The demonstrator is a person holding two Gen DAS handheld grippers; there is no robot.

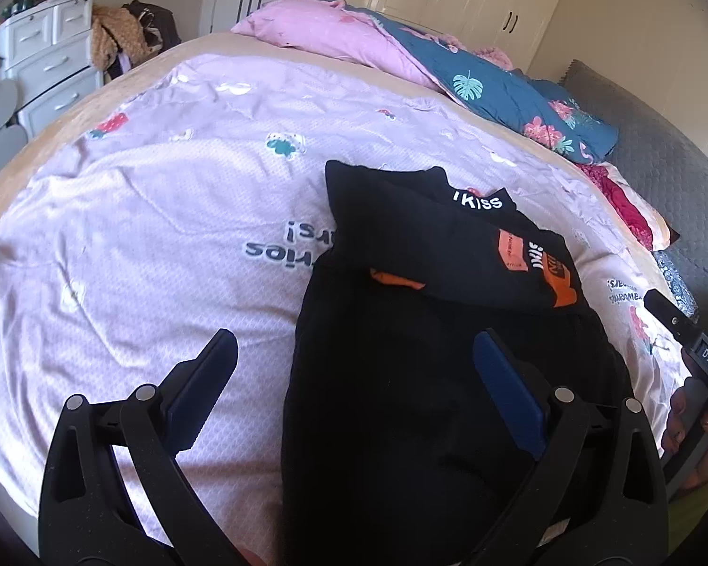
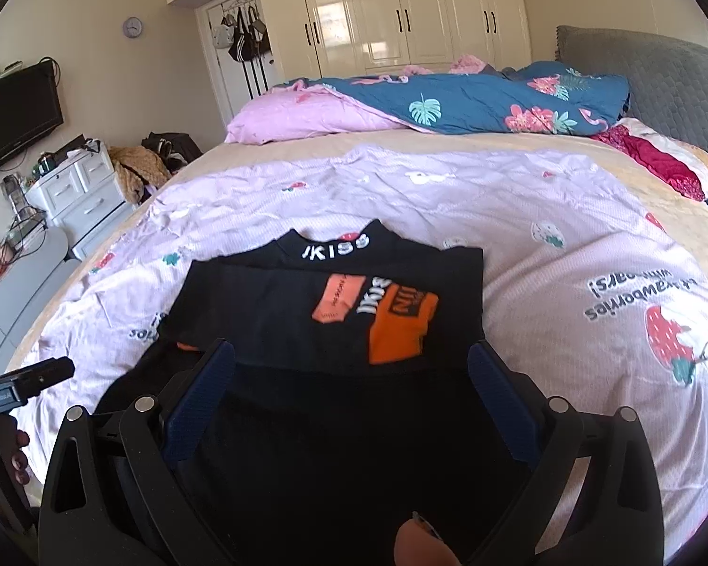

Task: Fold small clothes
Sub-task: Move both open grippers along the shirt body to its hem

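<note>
1. Left wrist view: my left gripper [image 1: 354, 358] hovers with fingers spread wide and gripping nothing; one blue pad [image 1: 505, 387] sits over the black garment [image 1: 401, 401], the other over the lilac sheet [image 1: 141, 236].
2. Right wrist view: my right gripper [image 2: 351, 363] is likewise spread, empty, both fingers framing the garment.
3. The garment lies folded at lower centre of both frames, its orange patch [image 2: 401, 325] and "IKISS" collar facing up.
4. A blue floral quilt [image 2: 472, 99] lies bunched across the upper frame.

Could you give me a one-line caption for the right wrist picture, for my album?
Open right claw poised over a partly folded black shirt on a pink sheet.
</note>
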